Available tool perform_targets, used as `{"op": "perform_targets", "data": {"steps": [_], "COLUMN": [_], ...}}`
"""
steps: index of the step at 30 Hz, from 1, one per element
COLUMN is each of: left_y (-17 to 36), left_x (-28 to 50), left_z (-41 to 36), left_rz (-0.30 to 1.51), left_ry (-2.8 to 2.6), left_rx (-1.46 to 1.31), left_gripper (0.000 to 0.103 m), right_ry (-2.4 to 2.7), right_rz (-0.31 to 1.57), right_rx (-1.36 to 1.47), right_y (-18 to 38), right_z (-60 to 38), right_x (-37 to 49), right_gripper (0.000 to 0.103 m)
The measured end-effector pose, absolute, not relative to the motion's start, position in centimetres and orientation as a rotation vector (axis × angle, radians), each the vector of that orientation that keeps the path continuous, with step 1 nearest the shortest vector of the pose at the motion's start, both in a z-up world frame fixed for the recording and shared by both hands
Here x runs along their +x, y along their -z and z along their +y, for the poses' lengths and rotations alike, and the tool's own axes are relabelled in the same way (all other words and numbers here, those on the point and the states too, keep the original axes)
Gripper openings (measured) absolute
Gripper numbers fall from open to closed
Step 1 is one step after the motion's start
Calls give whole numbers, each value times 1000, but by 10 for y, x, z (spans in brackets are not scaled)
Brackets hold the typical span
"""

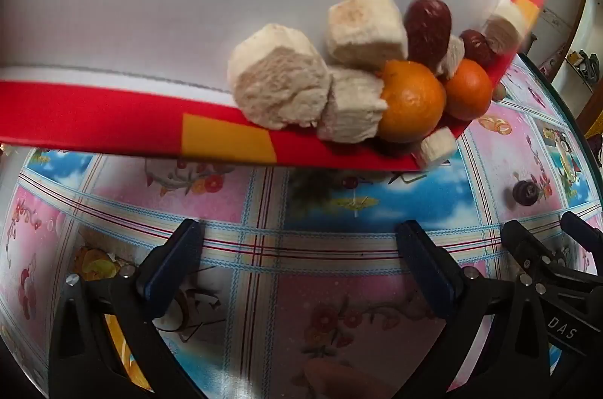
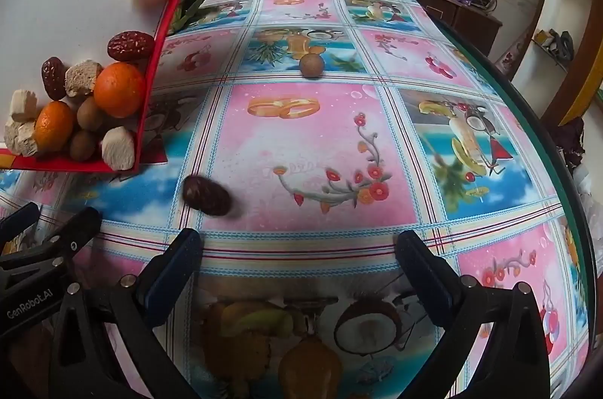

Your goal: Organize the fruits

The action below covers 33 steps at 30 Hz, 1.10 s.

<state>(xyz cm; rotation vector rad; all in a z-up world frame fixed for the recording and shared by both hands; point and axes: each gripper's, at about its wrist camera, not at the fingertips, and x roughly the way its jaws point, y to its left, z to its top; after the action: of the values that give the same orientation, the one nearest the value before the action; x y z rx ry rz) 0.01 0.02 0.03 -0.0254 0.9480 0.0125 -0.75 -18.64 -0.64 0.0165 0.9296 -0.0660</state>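
Fruits (image 2: 75, 105) crowd the low corner of a tilted red-edged tray (image 1: 113, 120). One date (image 2: 206, 195) lies loose on the tablecloth (image 2: 301, 142). Left gripper (image 1: 297, 259) and right gripper (image 2: 297, 263) both gape wide, empty, over clear cloth.

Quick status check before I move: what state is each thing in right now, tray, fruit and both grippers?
Red-rimmed tray: tilted, corner down by the table.
Oranges: piled in the tray's low corner.
Pale chunks: heaped at the rim.
Red dates: on the tray, atop the pile.
Loose date: off the tray, on the table, blurred.
Round brown fruit: alone on the table.
Left gripper: open, empty.
Right gripper: open, empty.
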Motion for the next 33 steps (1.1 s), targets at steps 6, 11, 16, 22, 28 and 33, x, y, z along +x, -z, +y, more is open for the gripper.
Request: {"op": "perform_targets", "data": {"steps": [6, 11, 16, 22, 28, 33], "left_y": [-1, 2, 4, 5, 5, 5], "left_x": [-1, 2, 3, 1, 1, 1], "left_z": [2, -1, -2, 1, 1, 1], "left_rz": [949, 948, 948, 947, 947, 948], "left_ry": [-13, -13, -13, -13, -13, -13], "left_rx": [-25, -24, -25, -26, -26, -26], "left_gripper": [103, 103, 103, 103, 103, 103], "right_ry": [66, 60, 60, 59, 58, 57], "right_rz": [929, 931, 929, 929, 930, 930], "right_rx": [20, 17, 16, 15, 14, 15], "right_y": [7, 6, 7, 6, 6, 6], "right_z": [-183, -186, -186, -186, -186, -186], "right_x": [-9, -7, -7, -7, -7, -7], "right_gripper": [103, 103, 103, 103, 103, 103]}}
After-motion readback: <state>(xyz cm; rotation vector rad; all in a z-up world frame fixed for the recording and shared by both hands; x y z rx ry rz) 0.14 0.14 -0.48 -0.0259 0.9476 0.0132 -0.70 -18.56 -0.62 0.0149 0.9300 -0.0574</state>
